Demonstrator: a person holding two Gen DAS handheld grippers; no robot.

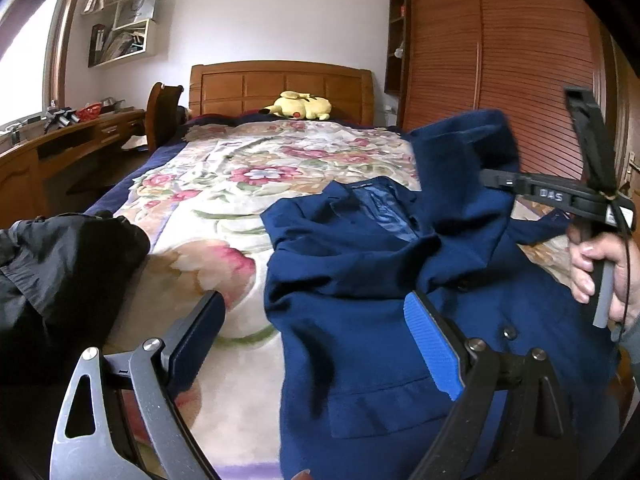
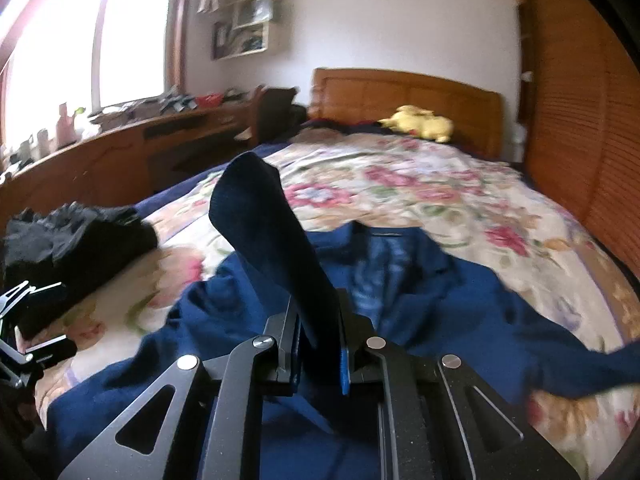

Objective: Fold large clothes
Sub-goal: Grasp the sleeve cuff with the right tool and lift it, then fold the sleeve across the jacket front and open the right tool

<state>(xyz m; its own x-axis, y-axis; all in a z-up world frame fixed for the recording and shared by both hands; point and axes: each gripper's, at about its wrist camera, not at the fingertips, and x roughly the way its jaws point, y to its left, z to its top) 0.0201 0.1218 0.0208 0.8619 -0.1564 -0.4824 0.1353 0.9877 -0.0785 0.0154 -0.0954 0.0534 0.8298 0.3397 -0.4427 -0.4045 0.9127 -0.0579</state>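
The right gripper (image 2: 320,344) clenches the sleeve (image 2: 272,232) above the jacket (image 1: 380,280), left of it, collar far; the left gripper (image 1: 316,332) gapes empty.

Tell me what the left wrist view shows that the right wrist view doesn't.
Only the left wrist view: the open left gripper with nothing between its pads, the person's hand around the right tool's handle, and the louvred wooden wardrobe doors in full. Only the right wrist view: the right gripper shut on a dark blue sleeve standing upward, and the bright window. Both: the navy blue jacket, floral bedspread, yellow plush toy, black garment.
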